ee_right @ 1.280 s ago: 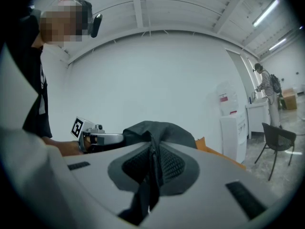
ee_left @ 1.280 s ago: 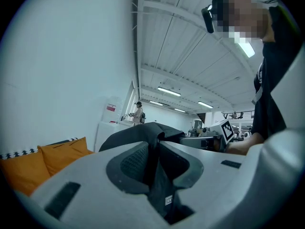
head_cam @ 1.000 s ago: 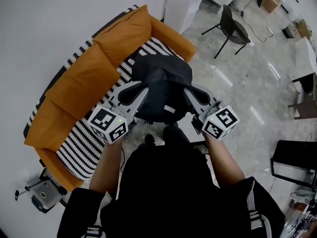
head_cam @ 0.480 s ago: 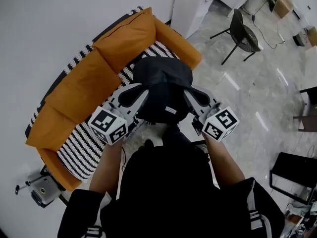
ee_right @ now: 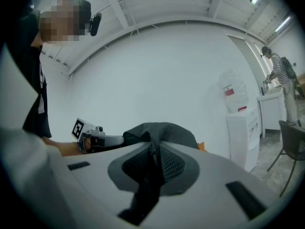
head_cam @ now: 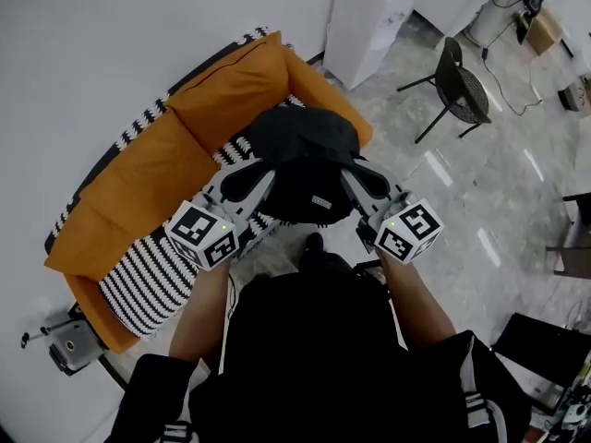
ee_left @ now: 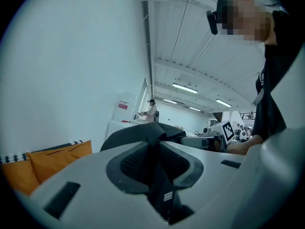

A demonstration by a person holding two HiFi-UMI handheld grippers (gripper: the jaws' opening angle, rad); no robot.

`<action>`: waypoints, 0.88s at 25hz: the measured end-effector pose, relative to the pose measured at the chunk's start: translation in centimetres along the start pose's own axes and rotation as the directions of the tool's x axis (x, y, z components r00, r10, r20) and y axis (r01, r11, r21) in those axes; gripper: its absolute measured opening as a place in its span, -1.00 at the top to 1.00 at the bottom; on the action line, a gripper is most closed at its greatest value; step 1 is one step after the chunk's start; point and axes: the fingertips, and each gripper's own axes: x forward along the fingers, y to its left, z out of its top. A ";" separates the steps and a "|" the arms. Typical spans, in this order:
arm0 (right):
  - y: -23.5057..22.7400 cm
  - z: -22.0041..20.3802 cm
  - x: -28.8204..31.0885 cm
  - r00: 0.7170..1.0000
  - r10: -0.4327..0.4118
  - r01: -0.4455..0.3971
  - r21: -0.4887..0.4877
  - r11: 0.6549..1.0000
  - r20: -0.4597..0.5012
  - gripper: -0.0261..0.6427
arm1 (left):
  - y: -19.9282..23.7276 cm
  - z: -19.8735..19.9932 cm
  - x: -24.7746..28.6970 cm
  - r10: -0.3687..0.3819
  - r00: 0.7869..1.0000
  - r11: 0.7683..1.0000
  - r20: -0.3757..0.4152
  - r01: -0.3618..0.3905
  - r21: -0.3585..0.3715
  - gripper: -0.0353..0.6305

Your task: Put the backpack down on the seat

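striped seat (head_cam: 148,284) free below and left of the fingers, orange back cushions (head_cam: 175,155) and wall (head_cam: 83,53) close it beyond, backpack (head_cam: 300,164) fills the span between left gripper (head_cam: 261,172) and right gripper (head_cam: 351,173), open floor (head_cam: 443,210) to the right

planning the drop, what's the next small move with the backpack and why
Probably lower the backpack onto the striped seat: left hand-held gripper and right hand-held gripper both clamp its fabric, holding it in the air at the sofa.

White wall (head_cam: 111,35) ahead of me, white water dispenser (head_cam: 369,21) standing by it, black chair (head_cam: 462,86) on the pale marbled floor (head_cam: 462,201) off to my right, small grey wheeled device (head_cam: 65,347) low at my left, person in a striped top (ee_left: 151,112) far off under ceiling strip lights (ee_left: 187,88)
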 end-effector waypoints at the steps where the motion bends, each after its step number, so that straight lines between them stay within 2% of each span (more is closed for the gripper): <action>1: -0.8 0.3 0.1 1.000 0.009 -0.009 0.000 1.000 -0.002 0.79 | 0.1 0.2 0.7 0.010 1.000 1.000 0.004 -0.010 -0.007 0.65; 8: -4.1 1.2 0.9 0.998 0.069 -0.069 -0.001 0.998 -0.008 0.79 | 0.9 0.7 3.3 0.072 0.997 0.996 0.042 -0.070 -0.051 0.65; 16: -6.4 0.4 3.1 0.994 0.105 -0.104 0.024 0.994 -0.028 0.78 | 2.7 -0.1 4.6 0.127 0.991 0.989 0.032 -0.124 -0.081 0.65; 22: -7.4 -0.5 6.3 0.992 0.118 -0.116 0.045 0.992 -0.052 0.78 | 5.7 -0.5 4.7 0.152 0.988 0.984 0.030 -0.148 -0.101 0.65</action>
